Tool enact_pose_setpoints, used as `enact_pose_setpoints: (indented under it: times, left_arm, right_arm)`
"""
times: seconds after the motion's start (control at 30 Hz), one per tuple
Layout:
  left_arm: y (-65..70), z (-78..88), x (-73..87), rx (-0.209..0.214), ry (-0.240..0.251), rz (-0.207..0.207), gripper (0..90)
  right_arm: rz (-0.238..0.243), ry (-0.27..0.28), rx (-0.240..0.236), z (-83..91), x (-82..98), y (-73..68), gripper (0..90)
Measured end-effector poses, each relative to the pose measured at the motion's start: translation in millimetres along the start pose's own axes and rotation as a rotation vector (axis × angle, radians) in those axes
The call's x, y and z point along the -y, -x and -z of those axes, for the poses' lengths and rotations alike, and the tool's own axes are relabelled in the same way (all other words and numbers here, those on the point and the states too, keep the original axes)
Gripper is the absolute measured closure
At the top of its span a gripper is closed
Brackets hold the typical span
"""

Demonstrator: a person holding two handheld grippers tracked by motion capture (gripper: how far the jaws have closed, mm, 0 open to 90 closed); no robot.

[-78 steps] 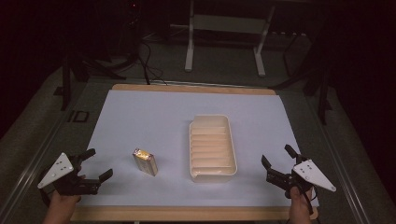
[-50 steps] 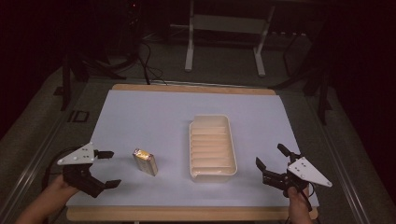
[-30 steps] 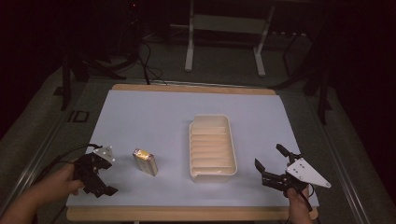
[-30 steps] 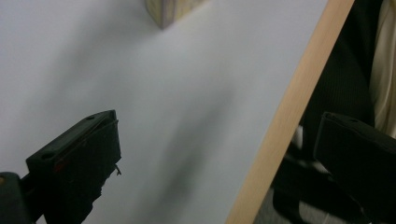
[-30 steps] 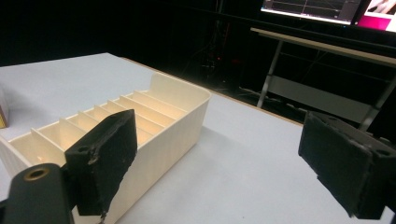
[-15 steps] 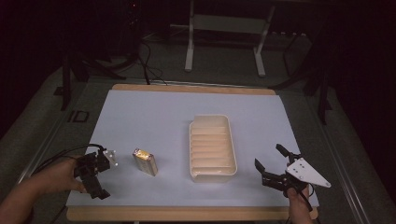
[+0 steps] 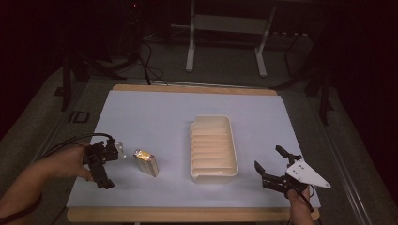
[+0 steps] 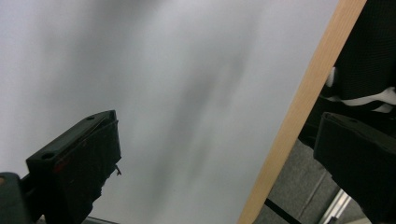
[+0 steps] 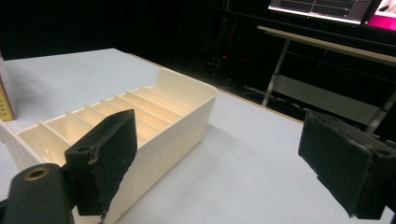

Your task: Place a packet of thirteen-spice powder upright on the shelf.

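A small silvery pack with a yellow top (image 7: 145,162) lies on the white mat, left of a cream tray (image 7: 212,174) with several ribbed slots. My left gripper (image 7: 104,166) is held just left of the pack, apart from it and turned over on its side. In the left gripper view that gripper (image 8: 219,126) stands open over bare mat and the wooden table edge (image 8: 299,107). My right gripper (image 7: 267,158) is open at the front right, a short way from the tray. In the right gripper view the gripper (image 9: 215,130) has nothing between its jaws; the tray (image 9: 187,100) is ahead-left, and the pack (image 9: 4,100) shows at the left border.
The white mat (image 7: 155,117) covers a wooden table (image 7: 187,214). Beyond the far edge stand a metal frame (image 7: 225,42) and dark cables on the floor. In the right gripper view a table frame (image 9: 327,93) and lit screens show in the dark background.
My left gripper moved from the front left corner inward toward the pack and rolled over onto its side. The right gripper shifted only slightly. Pack and tray stayed put.
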State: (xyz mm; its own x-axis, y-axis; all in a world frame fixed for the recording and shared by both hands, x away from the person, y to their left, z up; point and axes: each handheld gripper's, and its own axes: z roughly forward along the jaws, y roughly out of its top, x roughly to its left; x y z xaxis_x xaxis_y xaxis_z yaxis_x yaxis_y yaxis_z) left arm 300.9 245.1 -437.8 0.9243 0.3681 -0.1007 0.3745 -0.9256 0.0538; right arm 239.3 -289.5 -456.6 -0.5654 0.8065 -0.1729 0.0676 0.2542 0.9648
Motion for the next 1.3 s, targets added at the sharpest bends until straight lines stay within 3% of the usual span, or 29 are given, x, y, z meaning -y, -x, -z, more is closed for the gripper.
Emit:
enact_pose_setpoints:
  times: [0.17,0.37,0.57,0.63,0.93,1.13,1.3]
  left_arm:
    - [-2.2,7.9,-8.6,-0.001,0.012,-0.031,5.6]
    - [-3.8,21.5,-23.5,-0.039,0.023,-0.101,7.8]
    - [-6.0,29.6,-33.5,-0.056,0.03,-0.14,14.4]
    - [-6.4,32.7,-40.2,-0.065,0.03,-0.177,14.9]
    - [-6.0,38.2,-60.7,-0.071,0.036,-0.264,23.6]
    - [-6.7,39.6,-72.0,-0.08,0.033,-0.296,28.1]
    - [-2.6,41.1,-87.3,-0.074,0.038,-0.365,34.6]
  right_arm:
    - [0.001,0.001,-0.004,-0.5,0.3,-0.5,11.7]
    - [0.006,0.004,-0.008,-1.0,0.6,-0.8,11.7]
    - [0.003,0.002,-0.014,-1.2,1.2,-0.8,11.7]
    - [0.0,0.003,-0.015,-1.3,1.3,-0.3,11.7]
    - [-0.006,0.003,-0.023,-1.1,1.8,0.2,11.7]
    - [-0.004,0.002,-0.027,-0.7,2.0,0.1,11.7]
    - [-0.003,-0.001,-0.033,-1.0,2.6,0.3,11.7]
